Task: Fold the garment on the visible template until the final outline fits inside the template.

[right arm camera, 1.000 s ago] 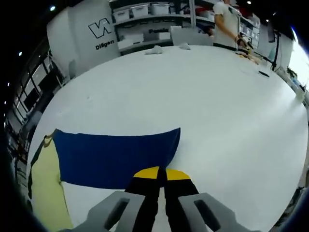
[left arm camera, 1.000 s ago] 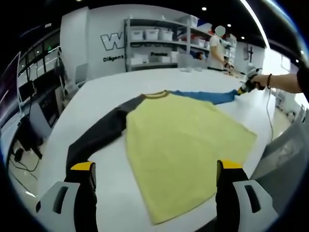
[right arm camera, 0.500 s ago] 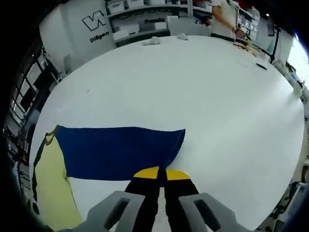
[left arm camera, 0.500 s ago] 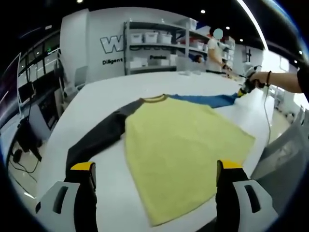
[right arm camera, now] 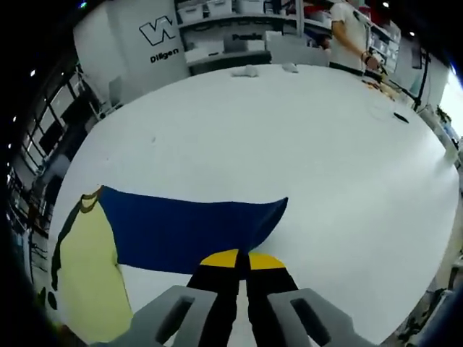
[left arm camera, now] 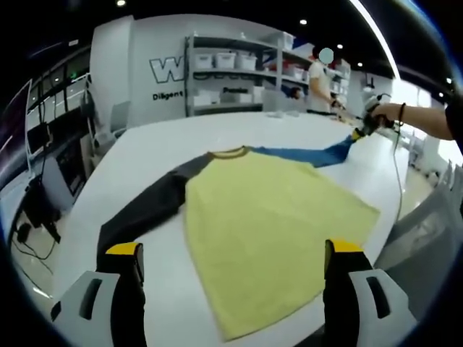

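A long-sleeved shirt lies spread on the white table [left arm camera: 159, 144]: yellow body [left arm camera: 264, 228], dark grey sleeve [left arm camera: 148, 210] running toward my left gripper, blue sleeve [left arm camera: 304, 153] stretched away to the right. My left gripper [left arm camera: 235, 253] hovers open above the shirt's near hem, holding nothing. In the right gripper view, the blue sleeve [right arm camera: 184, 228] stretches leftward to the yellow body [right arm camera: 87, 275], and my right gripper [right arm camera: 241, 255] is shut on the sleeve's cuff edge. That gripper [left arm camera: 359, 134], in a person's hand, lifts the cuff slightly at the far right.
Shelving with white bins [left arm camera: 231, 54] and a lettered wall stand behind the table. A person [left arm camera: 322, 76] stands at the far side. Small white items [right arm camera: 246, 70] lie near the table's far edge. The table's right edge [left arm camera: 412, 210] is close to the shirt.
The right gripper has raised the blue sleeve's cuff a little off the table, and the sleeve now slopes upward. My left gripper has stayed put and open.
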A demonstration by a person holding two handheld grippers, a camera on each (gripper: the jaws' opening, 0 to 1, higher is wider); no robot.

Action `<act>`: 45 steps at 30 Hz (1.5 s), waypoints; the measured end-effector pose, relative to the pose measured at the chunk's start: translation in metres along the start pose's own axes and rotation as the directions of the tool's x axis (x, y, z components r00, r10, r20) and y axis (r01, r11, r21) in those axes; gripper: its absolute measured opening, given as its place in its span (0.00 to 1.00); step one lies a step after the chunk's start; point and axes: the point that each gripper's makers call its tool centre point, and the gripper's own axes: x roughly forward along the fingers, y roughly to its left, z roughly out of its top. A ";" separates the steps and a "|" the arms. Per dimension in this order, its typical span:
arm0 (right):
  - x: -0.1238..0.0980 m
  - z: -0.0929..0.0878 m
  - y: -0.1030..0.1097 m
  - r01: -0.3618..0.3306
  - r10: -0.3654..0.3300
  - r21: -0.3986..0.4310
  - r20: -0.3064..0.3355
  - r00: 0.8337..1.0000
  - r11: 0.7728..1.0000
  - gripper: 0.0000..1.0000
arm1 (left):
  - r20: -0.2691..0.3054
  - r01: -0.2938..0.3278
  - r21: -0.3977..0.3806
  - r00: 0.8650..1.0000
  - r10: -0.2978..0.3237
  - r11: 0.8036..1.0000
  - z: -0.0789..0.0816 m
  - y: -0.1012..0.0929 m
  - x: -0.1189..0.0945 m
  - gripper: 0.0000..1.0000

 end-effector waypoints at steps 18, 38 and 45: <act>-0.015 0.035 0.128 -0.231 0.237 -0.096 0.057 0.970 0.968 0.00 | 0.000 0.005 -0.005 1.000 -0.005 1.000 0.000 -0.001 0.001 0.99; -0.015 0.056 0.267 -0.430 0.446 -0.226 0.021 0.895 0.874 0.00 | -0.013 0.018 0.027 1.000 -0.018 0.999 -0.002 -0.007 0.003 0.99; -0.013 0.051 0.307 -0.468 0.485 -0.268 -0.003 0.875 0.842 0.00 | -0.007 0.016 0.029 1.000 -0.016 0.999 -0.001 -0.006 0.003 0.99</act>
